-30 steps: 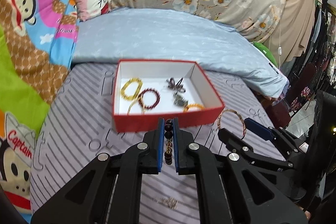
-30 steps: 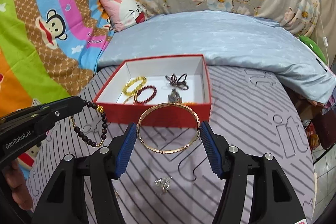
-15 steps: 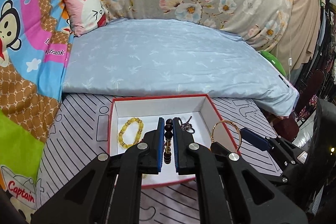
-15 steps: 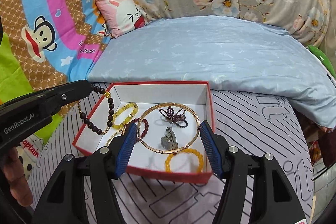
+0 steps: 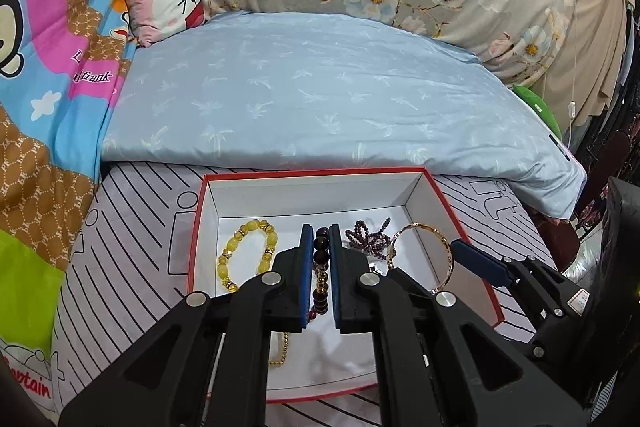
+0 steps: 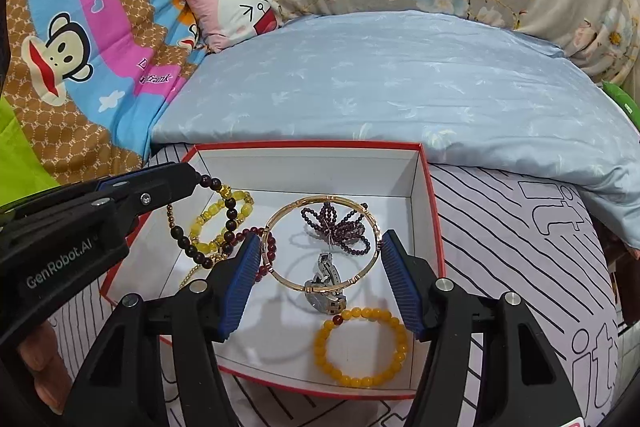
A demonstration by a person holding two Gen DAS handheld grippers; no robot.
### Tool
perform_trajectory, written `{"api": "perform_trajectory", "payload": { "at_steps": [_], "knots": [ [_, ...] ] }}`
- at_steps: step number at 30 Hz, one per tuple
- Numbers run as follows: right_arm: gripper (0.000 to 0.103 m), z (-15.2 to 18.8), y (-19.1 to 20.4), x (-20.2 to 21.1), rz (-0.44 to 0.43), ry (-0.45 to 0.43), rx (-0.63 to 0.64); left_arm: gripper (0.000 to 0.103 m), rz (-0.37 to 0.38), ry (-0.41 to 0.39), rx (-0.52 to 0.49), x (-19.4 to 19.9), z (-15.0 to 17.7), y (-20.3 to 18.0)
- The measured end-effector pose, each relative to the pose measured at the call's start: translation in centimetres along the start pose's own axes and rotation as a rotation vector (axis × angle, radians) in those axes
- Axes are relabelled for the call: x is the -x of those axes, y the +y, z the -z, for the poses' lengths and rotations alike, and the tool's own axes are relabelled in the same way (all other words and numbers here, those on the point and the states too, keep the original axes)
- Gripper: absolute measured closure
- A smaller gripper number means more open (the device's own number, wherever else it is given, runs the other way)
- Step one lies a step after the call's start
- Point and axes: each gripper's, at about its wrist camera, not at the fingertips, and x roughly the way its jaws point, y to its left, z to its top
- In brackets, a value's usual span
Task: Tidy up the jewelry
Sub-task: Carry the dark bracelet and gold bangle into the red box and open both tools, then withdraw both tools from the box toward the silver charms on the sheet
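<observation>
Both tongs are hanging over the red box [image 6: 430, 211], which is sitting on the striped bed sheet [image 6: 520, 247] just in front of the blue quilt [image 6: 380, 79].

Right tongs [image 6: 316, 275] are gripping the gold bangle [image 6: 280, 275] across its width, held wide by it, ring lying roughly flat. The bangle is hovering above the box's middle, over the purple bead cluster [image 6: 340, 227] and the silver watch [image 6: 326, 291]. The key relation: the box floor lies straight below the bangle, so the drop looks like a plain release downward, probably landing on those pieces.

Left tongs [image 5: 320, 267] are pinched narrow on the dark bead bracelet [image 5: 321, 259], above the box's left half, next to the yellow bead bracelet [image 5: 248, 255]. Each tongs is carrying its own piece; neither needs to reach.

The right wrist view is showing the dark bracelet's loop dangling below the left tongs toward the box's left wall, plus the orange bead bracelet [image 6: 360, 347] at the near edge; the left wrist view is showing only a short run of beads between the pads. The left view is showing the bangle nearly edge-on against the right wall.
</observation>
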Motion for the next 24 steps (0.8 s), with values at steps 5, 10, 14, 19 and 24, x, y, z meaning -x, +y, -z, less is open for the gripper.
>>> {"api": "perform_trajectory", "payload": {
  "at_steps": [5,10,14,19,24],
  "knots": [
    [0.042,0.1,0.2,-0.3,0.02,-0.004,0.007,0.086,-0.032,0.004,0.007,-0.6,0.2,0.3],
    [0.035,0.1,0.2,0.4,0.029,-0.021,-0.003,0.061,-0.07,-0.007,0.0,-0.3,0.4,0.0],
    [0.035,0.0,0.3,0.9,0.037,-0.018,0.006,0.061,-0.067,-0.006,0.006,0.0,0.5,0.0],
    [0.035,0.4,-0.1,1.7,0.039,-0.015,-0.009,0.061,-0.07,-0.007,0.017,0.5,0.7,0.3],
    [0.035,0.8,0.0,3.0,0.041,-0.022,-0.01,0.061,-0.07,-0.013,0.021,1.7,1.1,0.2]
  ]
}}
